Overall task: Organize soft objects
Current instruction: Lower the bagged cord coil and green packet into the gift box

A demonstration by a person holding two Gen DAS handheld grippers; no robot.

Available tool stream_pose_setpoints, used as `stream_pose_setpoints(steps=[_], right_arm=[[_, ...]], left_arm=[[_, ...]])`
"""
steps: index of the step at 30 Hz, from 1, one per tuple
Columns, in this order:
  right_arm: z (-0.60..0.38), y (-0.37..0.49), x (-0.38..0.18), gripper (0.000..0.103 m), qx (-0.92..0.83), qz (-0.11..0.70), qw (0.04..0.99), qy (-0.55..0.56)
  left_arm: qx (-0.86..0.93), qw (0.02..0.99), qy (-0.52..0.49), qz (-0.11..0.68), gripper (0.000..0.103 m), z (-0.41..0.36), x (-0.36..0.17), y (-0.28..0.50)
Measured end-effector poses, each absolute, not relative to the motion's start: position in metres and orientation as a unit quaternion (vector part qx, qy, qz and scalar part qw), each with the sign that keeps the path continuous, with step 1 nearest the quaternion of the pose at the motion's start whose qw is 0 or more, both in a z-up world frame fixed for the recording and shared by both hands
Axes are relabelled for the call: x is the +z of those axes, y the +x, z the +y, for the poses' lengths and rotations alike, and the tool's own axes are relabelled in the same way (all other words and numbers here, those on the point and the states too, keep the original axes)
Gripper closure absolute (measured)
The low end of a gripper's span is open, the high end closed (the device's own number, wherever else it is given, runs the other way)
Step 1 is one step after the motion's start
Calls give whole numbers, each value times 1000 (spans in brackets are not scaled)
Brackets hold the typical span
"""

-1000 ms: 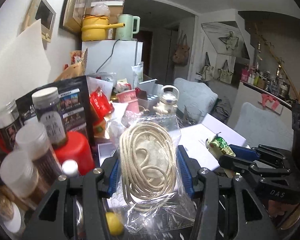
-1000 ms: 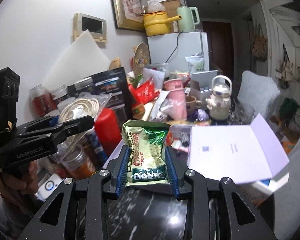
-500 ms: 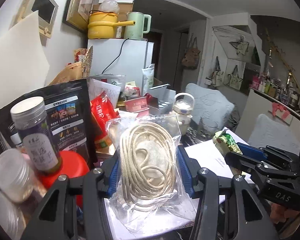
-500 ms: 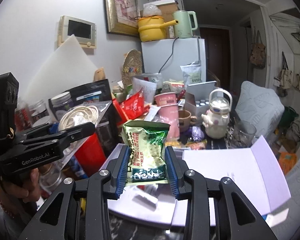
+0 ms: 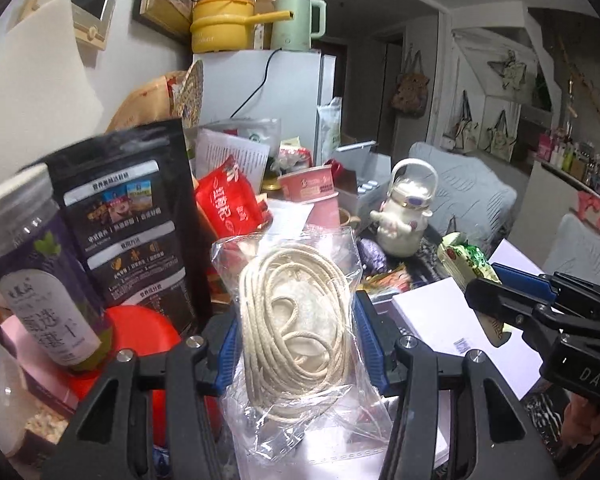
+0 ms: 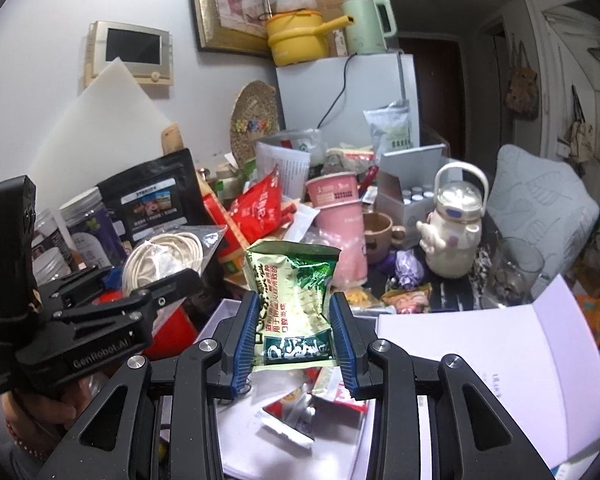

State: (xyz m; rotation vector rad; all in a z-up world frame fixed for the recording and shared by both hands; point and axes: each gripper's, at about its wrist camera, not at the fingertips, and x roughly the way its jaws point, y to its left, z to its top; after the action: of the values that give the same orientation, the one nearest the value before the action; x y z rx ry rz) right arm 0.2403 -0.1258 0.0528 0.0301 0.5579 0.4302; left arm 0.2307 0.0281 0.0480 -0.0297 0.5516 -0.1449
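Observation:
My left gripper [image 5: 296, 344] is shut on a clear plastic bag of coiled cream rope [image 5: 296, 320], held upright above the white box. It also shows at the left of the right wrist view [image 6: 156, 280], with the rope bag [image 6: 168, 252] in it. My right gripper [image 6: 294, 340] is shut on a green snack packet [image 6: 292, 300], held over the open white box [image 6: 480, 360]. The right gripper shows at the right of the left wrist view [image 5: 496, 288], with the packet [image 5: 464, 260] in it. Small packets [image 6: 300, 408] lie inside the box.
The table is crowded: a black pouch [image 5: 136, 232], a labelled jar [image 5: 32, 272], a red lid [image 5: 140, 328], a red packet [image 5: 228, 204], pink cups [image 6: 340, 208], a white kettle-shaped bottle [image 6: 452, 232], a glass [image 6: 512, 268]. A fridge [image 6: 348, 96] stands behind.
Both grippers moved forward and up over the white box with their loads still held. The jars and red lid slid towards the left and lower edge of the left wrist view.

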Motion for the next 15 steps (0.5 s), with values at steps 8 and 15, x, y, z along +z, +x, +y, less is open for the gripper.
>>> stream_pose_setpoints(steps=[8,15], right_arm=[[-124,261,27,68,202,314,928,10],[-123,274,10,68,192,336,922,2]], left_arm=[[-70,950,8,303,52,18,24,247],[-71,942,20,328,52,9,5,258]])
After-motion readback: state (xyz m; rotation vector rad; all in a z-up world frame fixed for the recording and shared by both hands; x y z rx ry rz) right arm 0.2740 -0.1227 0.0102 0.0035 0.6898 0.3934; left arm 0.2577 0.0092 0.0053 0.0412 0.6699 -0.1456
